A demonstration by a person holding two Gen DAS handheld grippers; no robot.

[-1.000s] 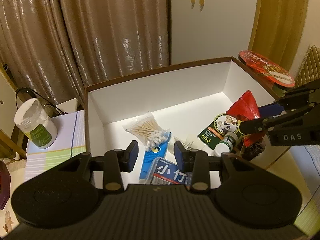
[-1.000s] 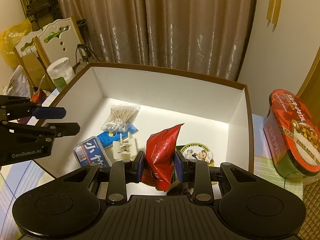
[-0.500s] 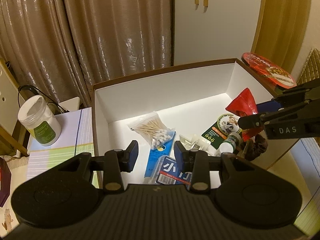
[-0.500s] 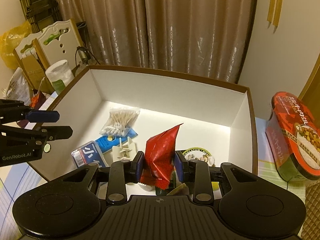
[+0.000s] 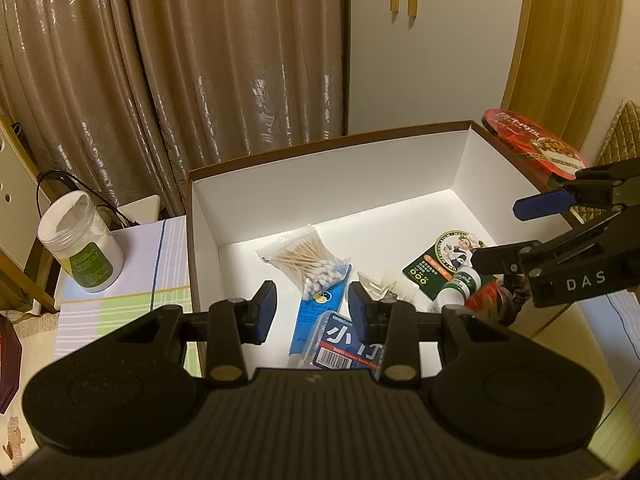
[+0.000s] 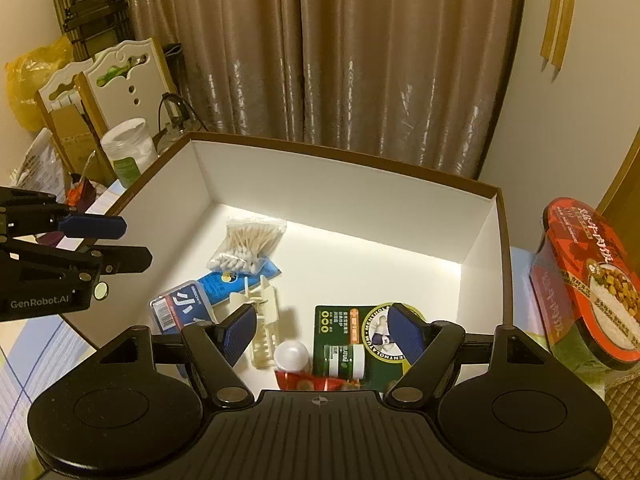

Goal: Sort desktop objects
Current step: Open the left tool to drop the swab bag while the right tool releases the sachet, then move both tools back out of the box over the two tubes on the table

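Right hand-held gripper (image 6: 320,326) spread wide, empty, above red snack packet (image 6: 310,381) in white cardboard box (image 6: 340,196); left hand-held gripper (image 5: 311,307) parted, empty.

Straight ahead of the claw: heavy, glossy brown pleated curtains (image 6: 360,60) from top to table level. To the right: plain cream painted wall (image 6: 560,128) with two thin wooden strips (image 6: 556,24) hung high. Far right: warm wooden door frame (image 5: 560,40). To the left: white carved wooden panels with cut-out holes (image 6: 116,84), a black folding metal rack (image 6: 92,8) behind. Below left: pale striped tablecloth (image 5: 120,268). Dim, yellowish indoor light throughout.
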